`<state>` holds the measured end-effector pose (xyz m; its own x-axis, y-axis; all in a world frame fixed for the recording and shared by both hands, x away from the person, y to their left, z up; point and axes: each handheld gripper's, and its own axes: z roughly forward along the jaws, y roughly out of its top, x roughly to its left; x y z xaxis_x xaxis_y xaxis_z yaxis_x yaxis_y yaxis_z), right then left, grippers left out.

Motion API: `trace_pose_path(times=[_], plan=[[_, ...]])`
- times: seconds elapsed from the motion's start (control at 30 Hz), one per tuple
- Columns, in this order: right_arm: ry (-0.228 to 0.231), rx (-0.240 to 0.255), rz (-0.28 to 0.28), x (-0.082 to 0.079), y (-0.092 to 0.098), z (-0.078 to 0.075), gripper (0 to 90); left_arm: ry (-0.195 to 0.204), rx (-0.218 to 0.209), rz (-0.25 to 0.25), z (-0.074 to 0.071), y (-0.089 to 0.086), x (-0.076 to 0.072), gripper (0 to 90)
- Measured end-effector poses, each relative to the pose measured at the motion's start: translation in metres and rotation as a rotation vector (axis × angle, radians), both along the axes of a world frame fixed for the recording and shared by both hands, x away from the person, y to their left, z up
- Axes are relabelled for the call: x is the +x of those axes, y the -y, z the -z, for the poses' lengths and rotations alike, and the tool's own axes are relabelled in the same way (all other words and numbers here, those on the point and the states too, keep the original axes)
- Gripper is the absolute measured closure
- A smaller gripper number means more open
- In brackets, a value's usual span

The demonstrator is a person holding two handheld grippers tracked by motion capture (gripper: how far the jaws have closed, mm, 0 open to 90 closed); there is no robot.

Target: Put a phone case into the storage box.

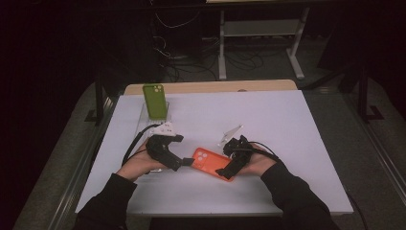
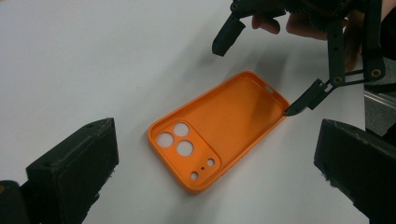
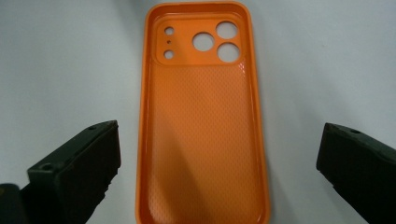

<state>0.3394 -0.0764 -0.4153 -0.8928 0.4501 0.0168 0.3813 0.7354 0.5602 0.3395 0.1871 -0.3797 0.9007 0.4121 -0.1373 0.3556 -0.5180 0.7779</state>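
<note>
An orange phone case lies flat on the white table, hollow side up. In the left gripper view the orange case has its camera holes nearest me. My left gripper stands open at that end, its jaws wide apart over the case and touching nothing. My right gripper is open at the opposite end, one jaw on each side of the case. In the left gripper view the right gripper has one fingertip close to the case's far corner.
A green phone case stands upright on a clear stand at the table's back left. Table legs and cables lie on the dark floor beyond the far edge. The table's right half is bare white surface.
</note>
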Motion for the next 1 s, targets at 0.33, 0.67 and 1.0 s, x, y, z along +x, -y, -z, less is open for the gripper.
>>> trace_pose_path(times=[0.33,0.67,1.0], plan=[[-0.017,-0.056,-0.026,0.005,-0.013,0.006,0.9,-0.003,-0.009,-0.005,0.000,-0.001,0.000,0.0],[-0.055,-0.105,-0.054,0.007,-0.021,0.015,6.9,-0.007,-0.007,-0.005,0.000,-0.001,0.000,0.0],[-0.057,-0.148,-0.060,0.005,-0.025,0.020,12.8,-0.003,-0.013,-0.005,0.000,0.000,0.000,0.0]])
